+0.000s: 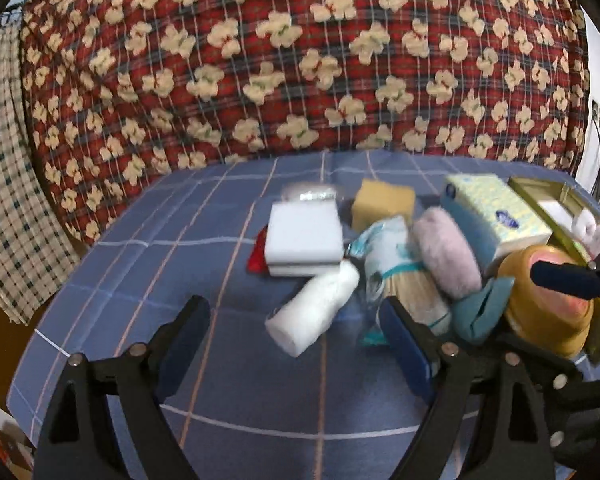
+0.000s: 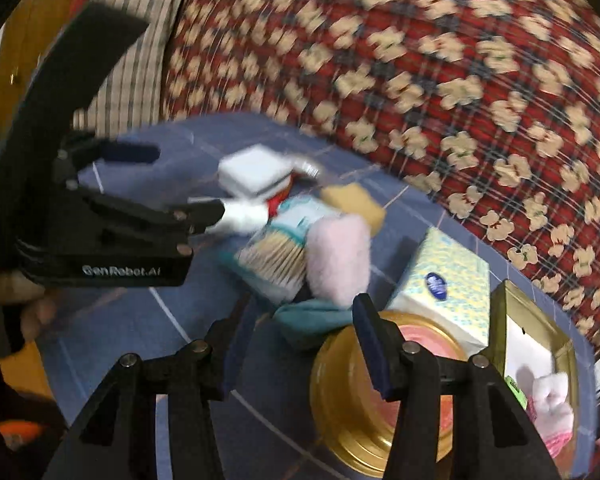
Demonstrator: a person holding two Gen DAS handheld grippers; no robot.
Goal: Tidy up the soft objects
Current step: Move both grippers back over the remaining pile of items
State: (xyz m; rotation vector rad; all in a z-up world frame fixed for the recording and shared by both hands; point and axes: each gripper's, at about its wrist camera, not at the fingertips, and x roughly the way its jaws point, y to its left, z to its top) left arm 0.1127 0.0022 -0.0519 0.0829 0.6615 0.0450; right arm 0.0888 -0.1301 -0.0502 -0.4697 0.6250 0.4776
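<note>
Two grippers over blue checked cloth [image 1: 140, 280]. Left gripper [image 1: 296, 316] jaws wide apart, nothing between; white roll [image 1: 312, 312] just ahead of it. Right gripper [image 2: 300, 332] partly spread, clamping nothing, above gold tin [image 2: 340, 400]; pink puff [image 2: 340, 256] and teal cloth [image 2: 308, 316] just ahead, gold box [image 2: 500, 320] to its right.

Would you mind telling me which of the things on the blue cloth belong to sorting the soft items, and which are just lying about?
Belong to the job:
white sponge block
yellow sponge
white roll
pink fluffy pad
teal cloth
gold box, soft things already inside

Just lying about:
tissue box
gold round tin
floral red blanket
</note>
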